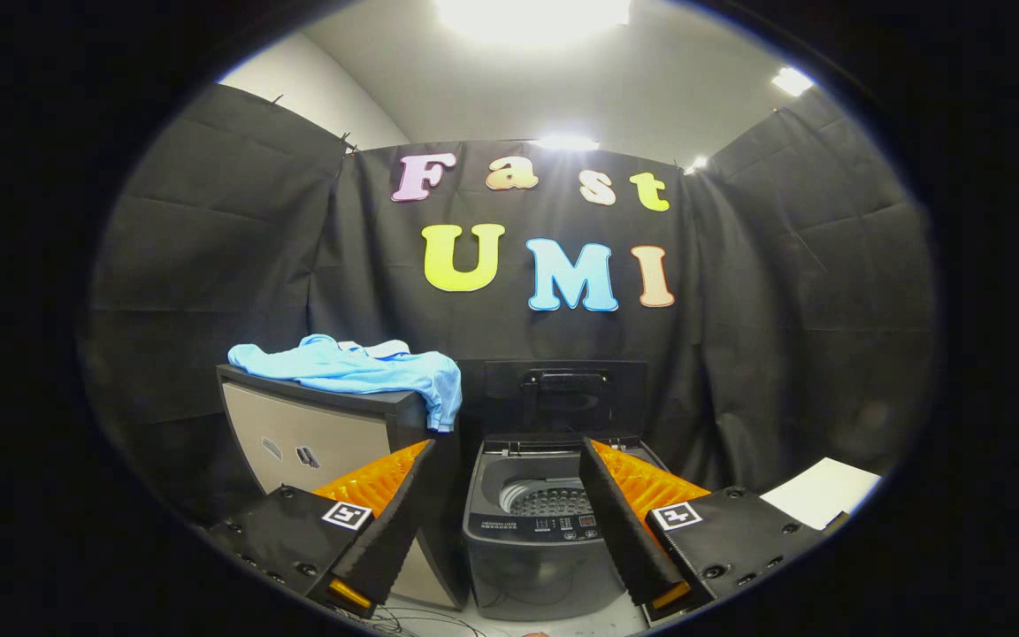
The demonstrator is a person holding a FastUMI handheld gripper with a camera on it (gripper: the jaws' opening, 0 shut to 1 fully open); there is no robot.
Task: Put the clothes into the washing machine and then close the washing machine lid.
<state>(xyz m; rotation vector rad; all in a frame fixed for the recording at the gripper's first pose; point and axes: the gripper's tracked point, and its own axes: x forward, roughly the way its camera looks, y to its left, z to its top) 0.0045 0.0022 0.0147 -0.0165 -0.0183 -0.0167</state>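
Note:
A light blue garment [359, 370] lies crumpled on top of a cabinet [324, 433], one sleeve hanging over the cabinet's right edge. Right of the cabinet stands a small dark grey top-loading washing machine [532, 531]. Its lid [564, 394] is raised upright at the back and the perforated drum [549, 500] shows inside. My gripper [509, 460] is open, its orange-and-black fingers [386, 482] spread wide with nothing between them. The washer's opening sits just ahead of the fingers, in the gap. The garment is beyond the left finger, higher up.
Black cloth walls close the booth behind and on both sides. A white flat surface [819, 491] lies to the right, beyond the right finger. Thin cables [421, 624] trail on the floor in front of the cabinet and washer.

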